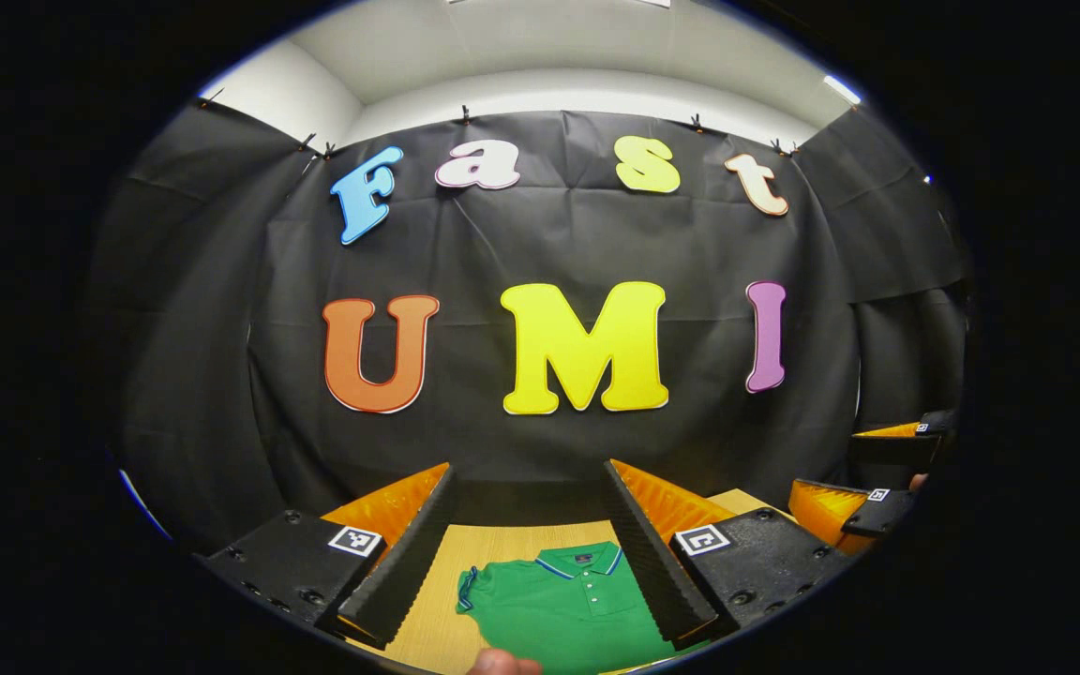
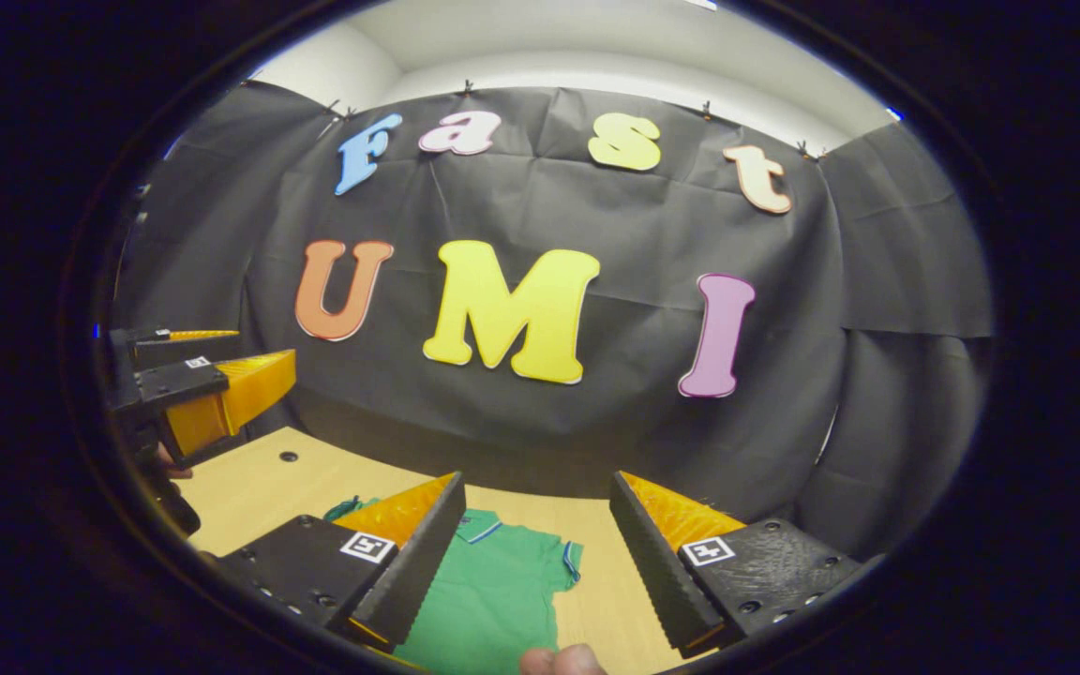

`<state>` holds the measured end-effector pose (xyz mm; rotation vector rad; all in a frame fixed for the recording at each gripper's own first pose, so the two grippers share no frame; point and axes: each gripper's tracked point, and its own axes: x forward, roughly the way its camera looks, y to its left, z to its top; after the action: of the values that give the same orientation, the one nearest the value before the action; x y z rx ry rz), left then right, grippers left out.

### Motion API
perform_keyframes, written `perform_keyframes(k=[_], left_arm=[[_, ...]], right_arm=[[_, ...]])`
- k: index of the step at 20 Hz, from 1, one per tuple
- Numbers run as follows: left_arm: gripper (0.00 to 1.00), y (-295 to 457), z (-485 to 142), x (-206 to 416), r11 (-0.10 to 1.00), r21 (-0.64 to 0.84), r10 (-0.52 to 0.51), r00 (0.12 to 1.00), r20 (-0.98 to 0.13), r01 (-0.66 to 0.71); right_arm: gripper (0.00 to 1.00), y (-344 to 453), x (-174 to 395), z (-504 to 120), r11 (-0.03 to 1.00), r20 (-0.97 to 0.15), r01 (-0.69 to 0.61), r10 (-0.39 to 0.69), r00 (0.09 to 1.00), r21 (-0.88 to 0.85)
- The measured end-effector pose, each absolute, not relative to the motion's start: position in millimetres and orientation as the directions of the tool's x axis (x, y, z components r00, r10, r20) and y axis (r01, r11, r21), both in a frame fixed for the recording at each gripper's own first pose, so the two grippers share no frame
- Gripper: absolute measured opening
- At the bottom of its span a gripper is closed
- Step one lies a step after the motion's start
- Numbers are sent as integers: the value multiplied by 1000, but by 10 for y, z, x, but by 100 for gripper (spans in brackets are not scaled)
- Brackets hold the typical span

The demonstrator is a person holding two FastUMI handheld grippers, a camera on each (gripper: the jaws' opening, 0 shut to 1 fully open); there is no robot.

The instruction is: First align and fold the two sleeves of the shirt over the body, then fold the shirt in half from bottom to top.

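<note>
Wooden table [image 1: 502, 548]: one green shirt [image 1: 568, 605], two grippers spread.

shirt [image 1: 563, 605]: lower body cut off by edge | sleeve hidden behind left hand-held gripper [image 1: 535, 553] finger

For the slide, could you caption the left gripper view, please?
Open left gripper held above a green polo shirt on the wooden table.
</note>
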<state>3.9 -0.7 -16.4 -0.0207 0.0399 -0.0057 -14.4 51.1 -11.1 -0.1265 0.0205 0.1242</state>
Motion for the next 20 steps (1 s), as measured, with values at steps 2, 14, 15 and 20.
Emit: perform_keyframes(k=[2, 14, 15, 20], left_arm=[[100, -10, -228, 40, 1000, -27, 5, 999, -50, -6], [98, 212, -400, 81, 997, -14, 75, 994, -83, -77], [98, 226, -394, 73, 997, -8, 79, 993, -82, -80], [98, 300, -439, 61, 995, 23, 97, 991, -96, -95]], right_arm=[[97, 442, -107, -114, 986, -18, -122, 120, 993, -117], [97, 49, 326, -508, 992, -109, -80, 70, 992, -93], [97, 30, 388, -601, 991, -131, -85, 71, 989, -103], [97, -84, 708, -1165, 980, -258, -130, 88, 962, -151]])
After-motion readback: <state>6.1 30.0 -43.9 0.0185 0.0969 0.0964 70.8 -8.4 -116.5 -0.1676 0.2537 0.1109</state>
